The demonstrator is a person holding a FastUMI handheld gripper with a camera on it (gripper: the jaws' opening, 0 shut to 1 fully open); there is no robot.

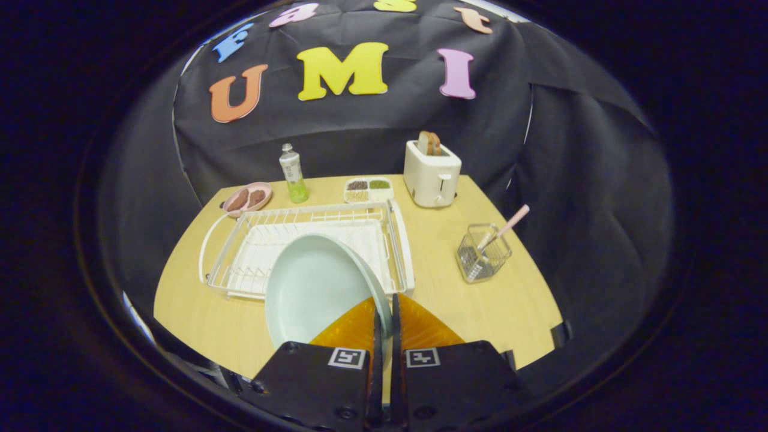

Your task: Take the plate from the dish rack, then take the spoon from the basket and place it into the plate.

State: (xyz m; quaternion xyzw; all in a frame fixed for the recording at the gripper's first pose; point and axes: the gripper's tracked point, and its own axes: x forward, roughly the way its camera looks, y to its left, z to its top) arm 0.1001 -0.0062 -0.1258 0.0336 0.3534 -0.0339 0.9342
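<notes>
My gripper is shut on the rim of a pale green plate, both fingers pressing its right edge. The plate hangs tilted on its edge over the front of the white wire dish rack, its hollow face turned left. The rack sits on the wooden table just beyond the fingers. To the right of the rack stands a small clear basket with a pink-handled spoon leaning out of it toward the right.
Behind the rack are a green bottle, a pink bowl with brown food, a small divided tray of grains and a white toaster with bread. Bare tabletop lies between rack and basket.
</notes>
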